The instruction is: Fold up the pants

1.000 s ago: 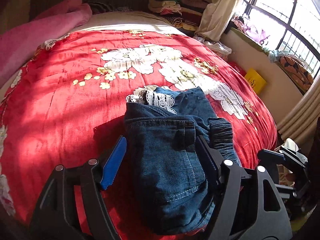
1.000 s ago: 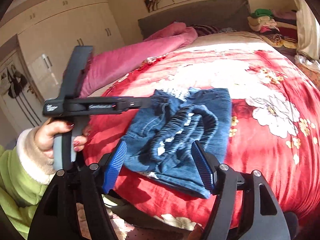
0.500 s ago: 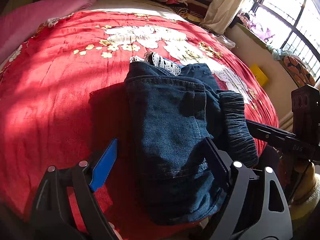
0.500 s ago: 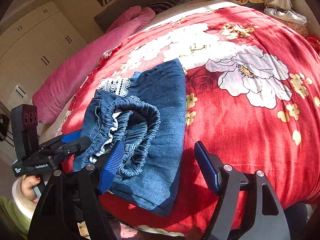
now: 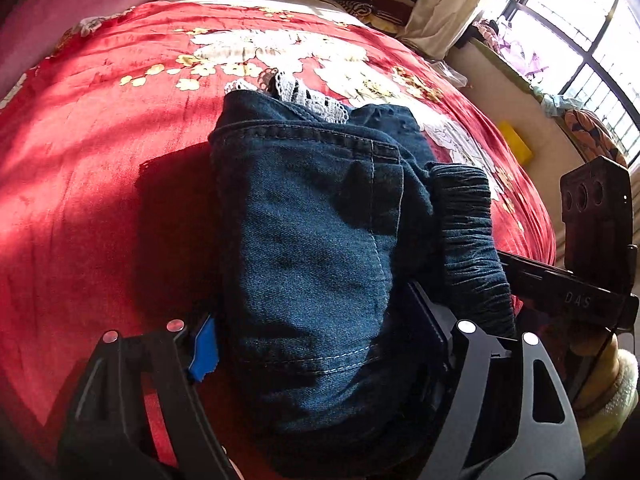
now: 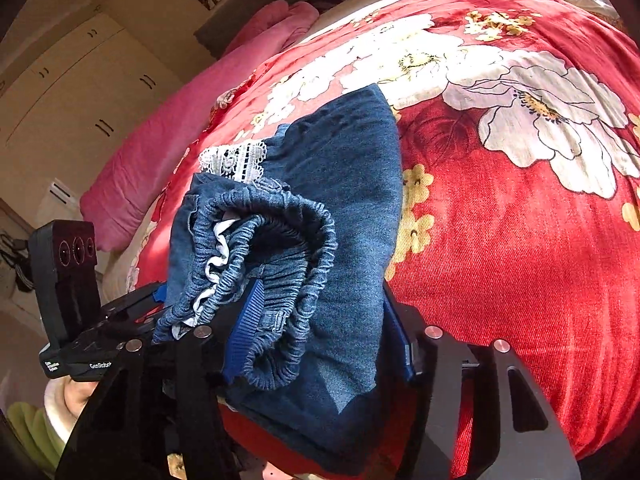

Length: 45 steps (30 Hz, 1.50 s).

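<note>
Both tongs closing around folded pants (image 5: 312, 248) on bed (image 5: 80, 184): left tongs (image 5: 316, 340) straddling near end, right tongs (image 6: 320, 328) astride waistband side.

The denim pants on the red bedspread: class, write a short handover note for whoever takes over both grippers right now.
Left gripper: jaws closing around the near end of the folded denim pants; firm pinch not confirmed.
Right gripper: jaws closing, one finger tucked in the elastic waistband, the other outside the fold.
Pants: a compact bundle at the near edge of the red floral bedspread, lace trim showing at the far end.
Done: pants folded several times.
Left: probably secure both grips, then finish or tidy the fold.
</note>
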Tool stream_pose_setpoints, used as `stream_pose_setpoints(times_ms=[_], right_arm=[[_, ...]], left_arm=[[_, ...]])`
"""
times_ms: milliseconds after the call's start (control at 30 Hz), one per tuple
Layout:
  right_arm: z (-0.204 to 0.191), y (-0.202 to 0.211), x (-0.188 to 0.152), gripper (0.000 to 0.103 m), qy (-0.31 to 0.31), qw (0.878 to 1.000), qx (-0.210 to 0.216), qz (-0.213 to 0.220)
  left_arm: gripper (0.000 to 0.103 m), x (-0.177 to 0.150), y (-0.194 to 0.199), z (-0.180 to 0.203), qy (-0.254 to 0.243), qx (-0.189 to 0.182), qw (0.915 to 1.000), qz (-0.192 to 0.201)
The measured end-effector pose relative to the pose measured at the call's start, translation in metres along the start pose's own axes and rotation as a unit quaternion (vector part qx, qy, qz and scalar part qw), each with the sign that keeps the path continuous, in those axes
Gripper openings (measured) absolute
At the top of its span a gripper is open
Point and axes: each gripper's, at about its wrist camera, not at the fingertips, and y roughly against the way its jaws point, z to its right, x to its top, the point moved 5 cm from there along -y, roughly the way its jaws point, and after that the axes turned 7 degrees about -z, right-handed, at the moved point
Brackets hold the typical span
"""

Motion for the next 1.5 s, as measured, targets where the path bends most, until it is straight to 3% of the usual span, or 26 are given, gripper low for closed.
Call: stream_pose_setpoints(times_ms=[133,200,300,567,833,1200,1500], right_arm=[[-0.011,0.004,-0.001,0.029,0.023,1.000,-0.013,0.012],[-0.019,0.007,0.001,0.026,0.039,0.999,-0.027,0.020],[-0.033,0.013,0.003,0.025,0.067,0.997,-0.040,0.030],[-0.067,0.033,0.024,0.024,0.116,0.990,-0.045,0.061],[-0.086,0.035,0.076,0.024,0.139,0.985,-0.044,0.089],[-0.081,0.002,0.128,0.024,0.137,0.986,-0.054,0.081],[-0.057,-0.043,0.143,0.024,0.108,0.991,-0.067,0.048]], left_arm=[[0.046,-0.001,0.002,0.006,-0.006,0.004,1.0000,0.002],[0.031,0.000,0.007,0.010,-0.015,0.013,0.9998,0.008],[0.023,0.002,0.017,0.017,-0.027,0.016,0.9993,0.021],[0.022,0.025,0.048,0.015,-0.025,0.010,0.9980,0.058],[0.022,0.070,0.069,0.005,-0.029,0.029,0.9948,0.093],[0.022,0.114,0.051,-0.019,-0.025,0.056,0.9935,0.096],[0.022,0.125,0.014,-0.043,-0.009,0.063,0.9951,0.075]])
